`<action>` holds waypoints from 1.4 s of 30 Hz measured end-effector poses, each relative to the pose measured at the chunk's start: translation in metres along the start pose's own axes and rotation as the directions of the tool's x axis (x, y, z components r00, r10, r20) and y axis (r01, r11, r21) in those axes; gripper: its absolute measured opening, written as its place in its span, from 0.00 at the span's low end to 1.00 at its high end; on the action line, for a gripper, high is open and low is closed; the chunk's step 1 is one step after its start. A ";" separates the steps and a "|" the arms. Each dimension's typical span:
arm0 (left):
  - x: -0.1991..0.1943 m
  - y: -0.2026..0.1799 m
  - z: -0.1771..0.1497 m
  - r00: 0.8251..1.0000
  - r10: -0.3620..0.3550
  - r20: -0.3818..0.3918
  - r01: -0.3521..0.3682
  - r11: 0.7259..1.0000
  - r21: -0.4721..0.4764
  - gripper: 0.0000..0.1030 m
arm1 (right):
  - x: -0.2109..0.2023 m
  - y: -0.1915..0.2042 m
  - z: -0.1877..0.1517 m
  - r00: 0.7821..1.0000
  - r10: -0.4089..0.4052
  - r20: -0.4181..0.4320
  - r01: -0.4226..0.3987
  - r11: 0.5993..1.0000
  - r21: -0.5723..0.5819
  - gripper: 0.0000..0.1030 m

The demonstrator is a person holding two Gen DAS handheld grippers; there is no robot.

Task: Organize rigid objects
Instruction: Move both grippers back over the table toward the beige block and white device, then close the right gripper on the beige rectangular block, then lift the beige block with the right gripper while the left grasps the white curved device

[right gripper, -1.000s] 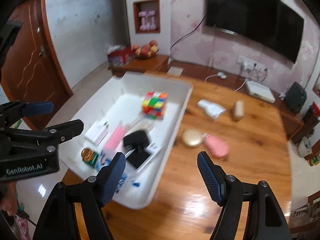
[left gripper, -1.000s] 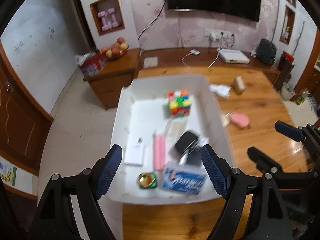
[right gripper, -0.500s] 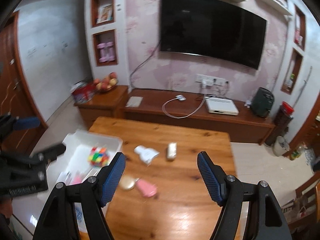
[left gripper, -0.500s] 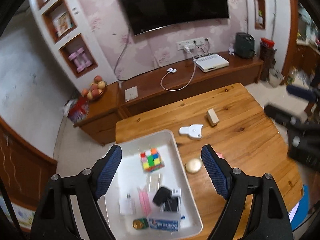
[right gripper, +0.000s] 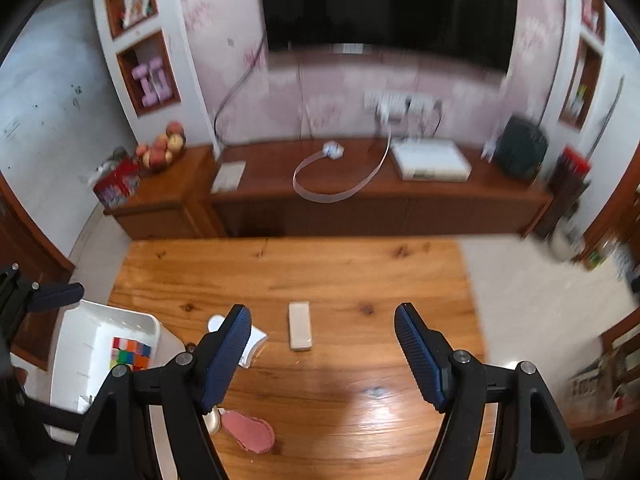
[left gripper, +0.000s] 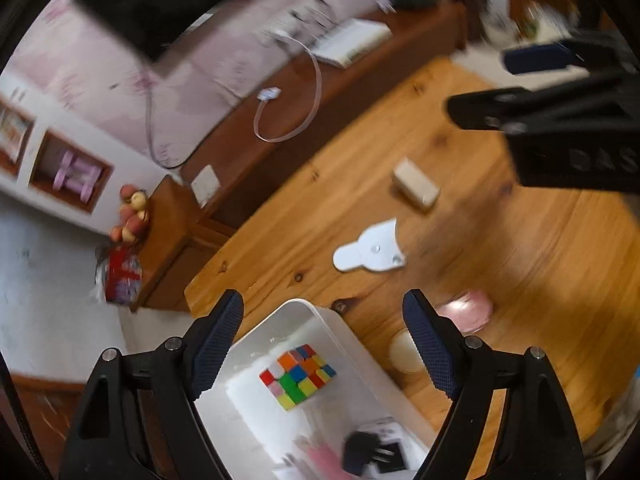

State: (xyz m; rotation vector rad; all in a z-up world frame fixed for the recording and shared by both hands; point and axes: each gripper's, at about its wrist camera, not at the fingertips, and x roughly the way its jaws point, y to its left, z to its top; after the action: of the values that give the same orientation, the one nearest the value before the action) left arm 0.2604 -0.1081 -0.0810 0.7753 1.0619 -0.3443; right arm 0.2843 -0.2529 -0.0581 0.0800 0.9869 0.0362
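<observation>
A white tray (left gripper: 332, 328) sits at the left end of the wooden table (right gripper: 344, 280) and holds a colourful puzzle cube (left gripper: 298, 374), a black charger (left gripper: 360, 454) and pink items. On the bare table lie a white flat piece (left gripper: 370, 252), a beige block (left gripper: 416, 186), a round gold case (left gripper: 404, 356) and a pink case (right gripper: 248, 432). My left gripper (left gripper: 322, 344) is open and empty, high above the tray's far end. My right gripper (right gripper: 322, 350) is open and empty above the table, near the beige block (right gripper: 300, 330).
A long wooden TV cabinet (right gripper: 360, 200) runs behind the table with a white box (right gripper: 430, 160), a looped cable (right gripper: 332, 188) and a fruit bowl (right gripper: 162, 148). A dark TV (right gripper: 388, 8) hangs on the wall. Tiled floor (right gripper: 540, 300) lies to the right.
Both grippers rose away from the tray, then swung; the left view now tilts and sits closer over the tray's far end, the right view faces the cabinet. Both stay open and empty.
</observation>
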 end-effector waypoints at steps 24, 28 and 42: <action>0.105 -0.045 0.020 0.988 -0.087 -0.127 0.124 0.938 0.323 0.82 | 0.162 -0.008 -0.034 0.972 0.037 -0.233 -0.025 0.998 0.055 0.29; 0.103 -0.050 0.023 0.990 -0.096 -0.105 0.127 0.930 0.345 0.82 | 0.157 -0.012 -0.041 0.972 0.012 -0.234 -0.005 1.000 0.030 0.27; 0.121 -0.056 0.026 0.988 -0.065 -0.142 0.117 0.908 0.402 0.82 | 0.134 -0.054 -0.069 0.968 0.075 -0.240 -0.052 0.993 0.102 0.27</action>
State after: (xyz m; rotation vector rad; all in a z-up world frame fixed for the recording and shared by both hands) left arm 0.2999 -0.1529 -0.2030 1.1365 1.1630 -0.6186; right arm 0.3000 -0.2945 -0.2121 0.1987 1.2322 0.0590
